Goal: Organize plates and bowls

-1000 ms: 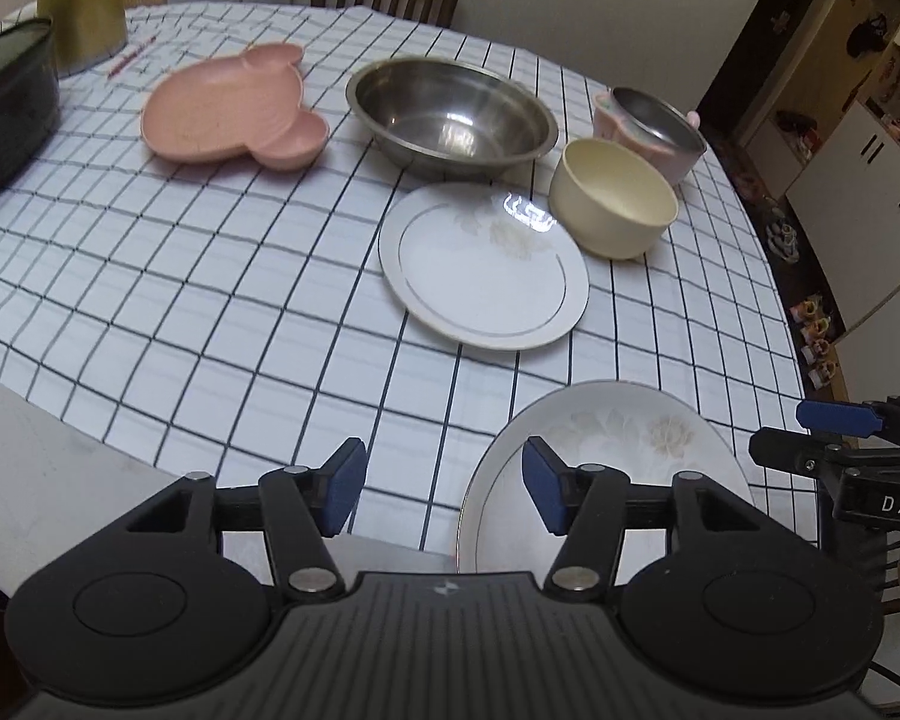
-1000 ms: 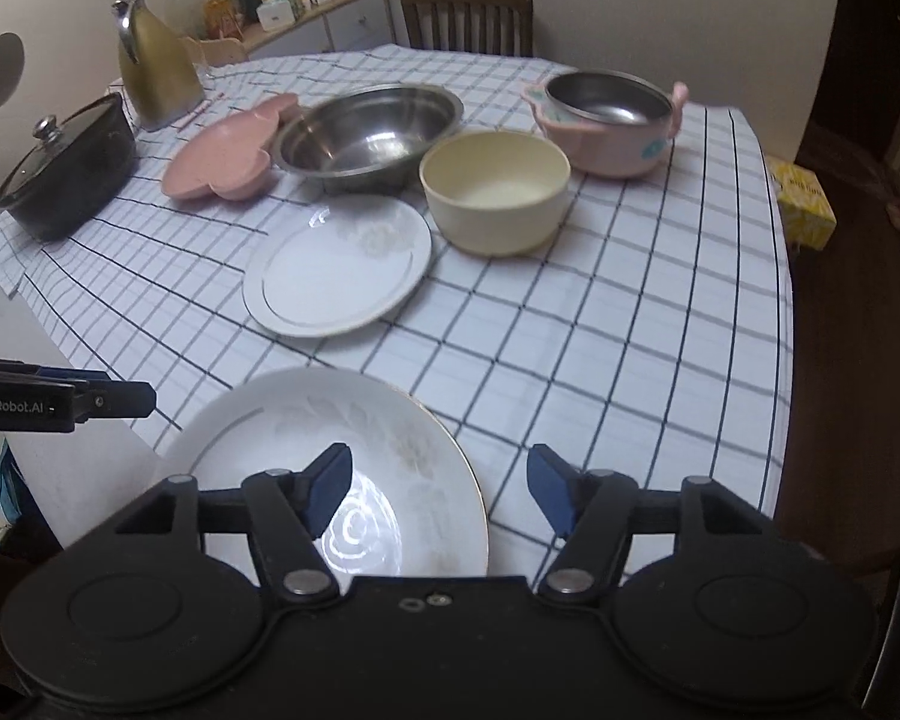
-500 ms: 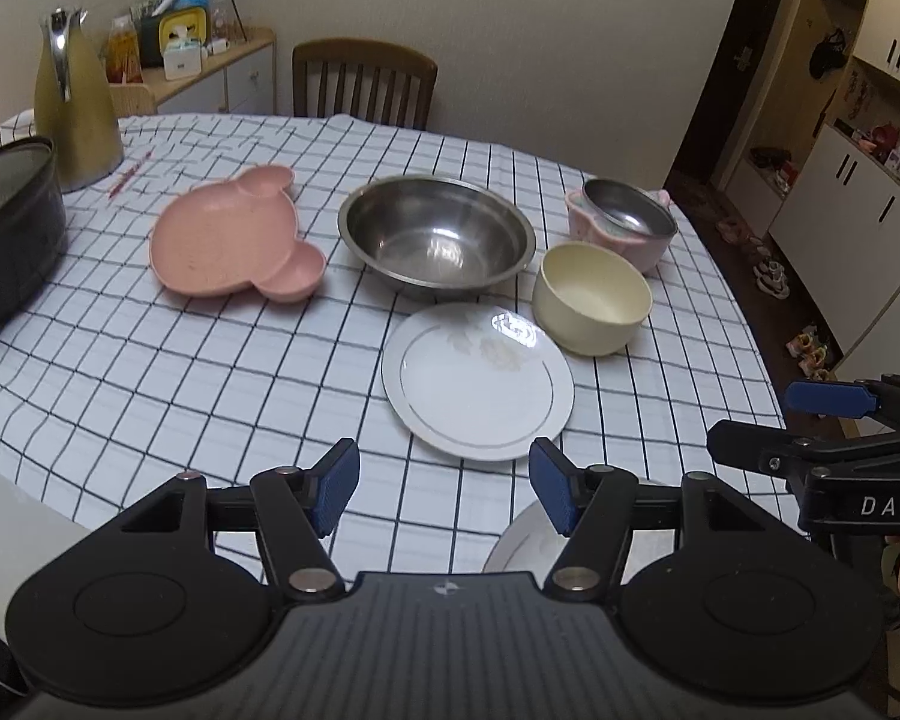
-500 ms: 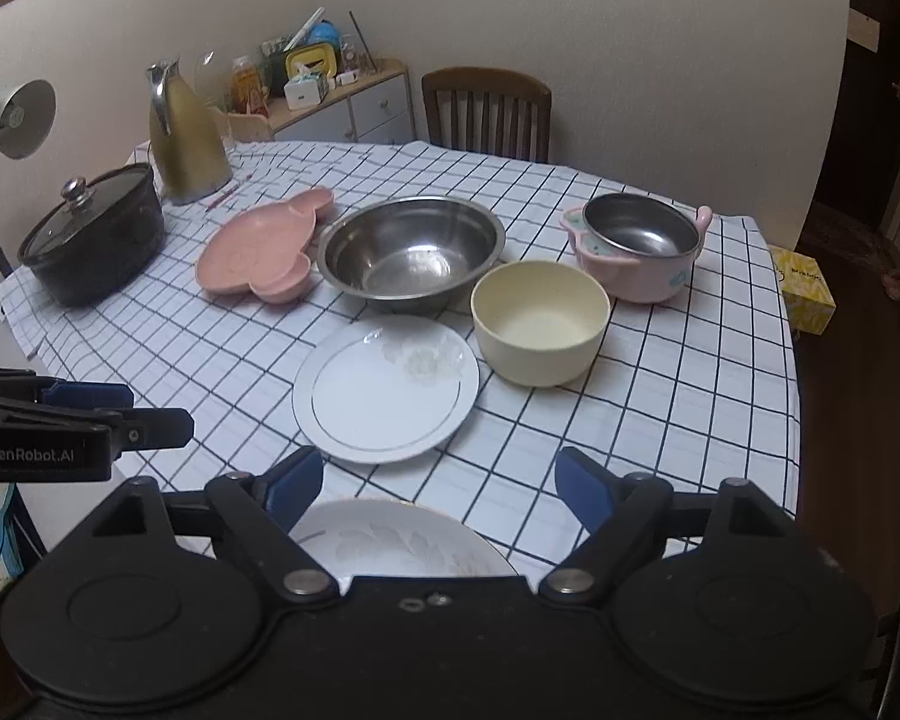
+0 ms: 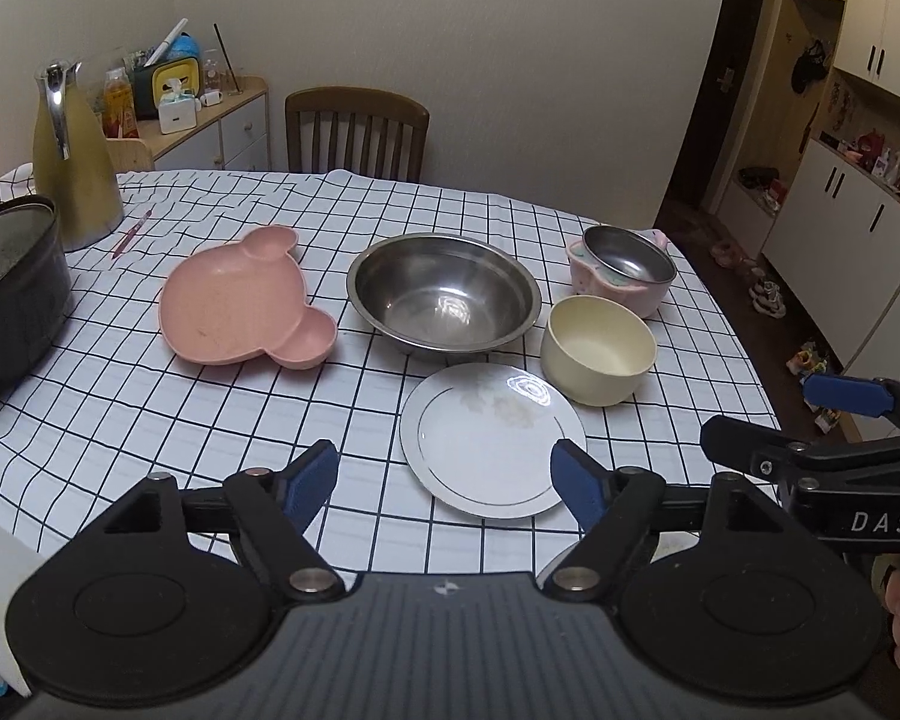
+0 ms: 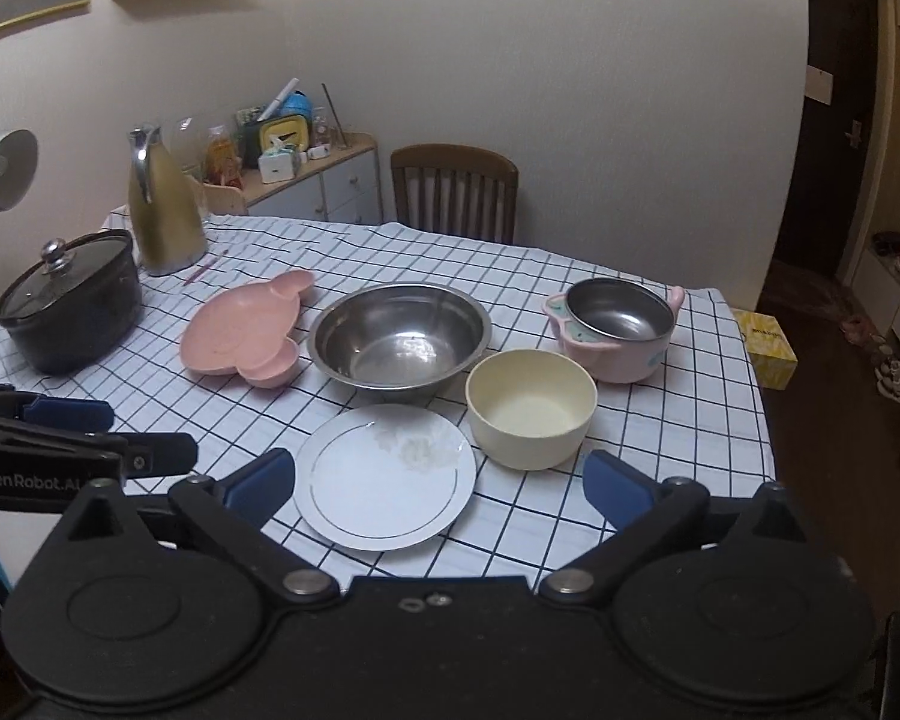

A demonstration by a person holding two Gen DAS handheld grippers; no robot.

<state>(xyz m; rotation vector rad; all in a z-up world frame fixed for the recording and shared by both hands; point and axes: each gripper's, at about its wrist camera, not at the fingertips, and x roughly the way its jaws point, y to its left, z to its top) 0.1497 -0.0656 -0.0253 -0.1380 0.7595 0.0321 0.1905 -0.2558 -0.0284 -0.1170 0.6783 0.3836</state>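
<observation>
Both views have tilted up since a second ago: the large flowered plate that filled the near edge has dropped out of sight under my rigs except a pale sliver [image 5: 549, 564] in the left wrist view, and more of the room shows. Small white plate [image 5: 492, 439] lies flat on the checked worktop [image 5: 150, 420] nearest me, cream bowl [image 5: 597, 348] just beside its right rear, steel bowl [image 5: 444, 291] behind it, pink bear-shaped plate [image 5: 240, 300] left of the steel bowl, pink-handled pot with steel liner [image 5: 624, 264] at far right. My left hand-held gripper [image 5: 447, 477] has just been opening, jaws spread, nothing between them, above the worktop's near edge. My right hand-held gripper [image 6: 438, 483] has also just been opening, now spread wide and empty, the white plate [image 6: 384, 474] seen beyond its fingers. Further out: black lidded pot [image 6: 69, 300] and gold jug [image 6: 162, 204] at left rear, wooden chair [image 6: 453, 192] behind the worktop, cabinet with clutter [image 6: 312, 174] by the wall.
</observation>
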